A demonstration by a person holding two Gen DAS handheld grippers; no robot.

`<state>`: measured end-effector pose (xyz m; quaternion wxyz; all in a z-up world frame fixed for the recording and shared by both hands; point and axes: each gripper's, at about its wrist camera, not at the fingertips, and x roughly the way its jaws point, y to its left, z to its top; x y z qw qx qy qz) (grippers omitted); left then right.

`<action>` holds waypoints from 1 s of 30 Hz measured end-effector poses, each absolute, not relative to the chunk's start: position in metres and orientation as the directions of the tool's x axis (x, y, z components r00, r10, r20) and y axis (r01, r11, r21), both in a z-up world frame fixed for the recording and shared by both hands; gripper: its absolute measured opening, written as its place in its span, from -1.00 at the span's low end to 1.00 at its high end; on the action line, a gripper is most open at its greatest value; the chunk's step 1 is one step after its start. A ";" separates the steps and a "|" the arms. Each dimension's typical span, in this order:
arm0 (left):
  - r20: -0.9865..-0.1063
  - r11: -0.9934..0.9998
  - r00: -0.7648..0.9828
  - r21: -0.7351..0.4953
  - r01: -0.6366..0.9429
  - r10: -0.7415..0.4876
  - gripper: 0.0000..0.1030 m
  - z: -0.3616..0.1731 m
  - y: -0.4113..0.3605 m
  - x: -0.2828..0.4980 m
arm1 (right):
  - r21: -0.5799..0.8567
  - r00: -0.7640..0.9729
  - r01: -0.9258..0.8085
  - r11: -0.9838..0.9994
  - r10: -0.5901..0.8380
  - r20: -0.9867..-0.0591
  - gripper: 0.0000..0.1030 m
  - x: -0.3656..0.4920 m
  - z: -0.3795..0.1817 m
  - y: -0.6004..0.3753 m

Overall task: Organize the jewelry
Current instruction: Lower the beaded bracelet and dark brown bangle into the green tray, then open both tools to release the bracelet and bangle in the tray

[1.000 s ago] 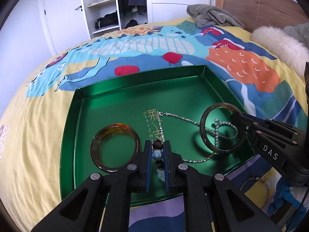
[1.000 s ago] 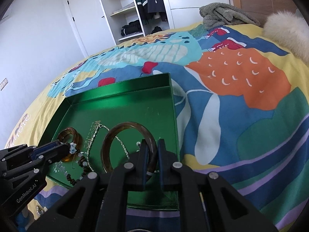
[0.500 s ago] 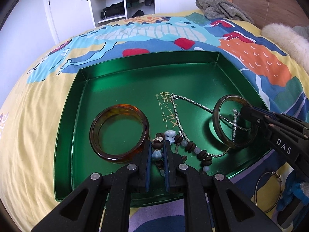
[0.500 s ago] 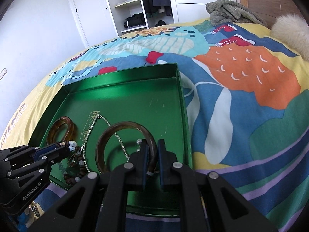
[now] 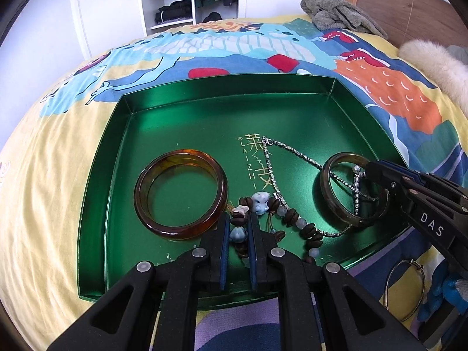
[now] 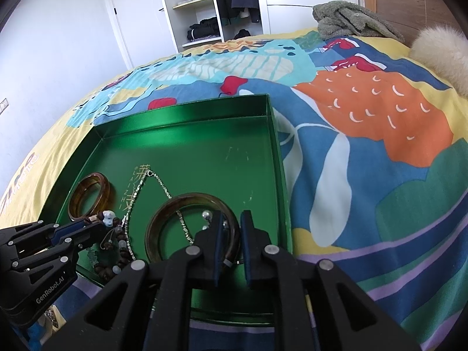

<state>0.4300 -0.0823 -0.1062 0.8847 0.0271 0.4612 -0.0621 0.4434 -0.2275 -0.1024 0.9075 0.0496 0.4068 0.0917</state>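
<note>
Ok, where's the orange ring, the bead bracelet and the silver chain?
orange ring (image 5: 139,187), left wrist view, on its left rim.
bead bracelet (image 5: 261,201), left wrist view, on the pale blue bead.
silver chain (image 5: 295,151), left wrist view, on the strand running toward the dark ring.

Before the black left tongs (image 5: 237,235), blue inside, lies the green tray (image 5: 181,96); an amber bangle (image 5: 180,193) just left, brown-and-pale-blue beads (image 5: 292,219) right.
</note>
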 end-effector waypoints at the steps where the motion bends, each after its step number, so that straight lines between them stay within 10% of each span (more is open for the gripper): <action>1: -0.820 0.991 0.565 -0.014 0.134 -0.088 -0.77 -0.106 -0.082 0.431 | 0.166 0.652 -0.127 0.978 0.209 -0.729 -0.68 0.443 -0.102 -0.228; 30: -0.744 0.997 0.663 -0.039 0.073 -0.078 -0.21 -0.013 -0.048 0.360 | 0.181 0.730 -0.111 0.977 0.204 -0.653 -0.34 0.360 -0.010 -0.238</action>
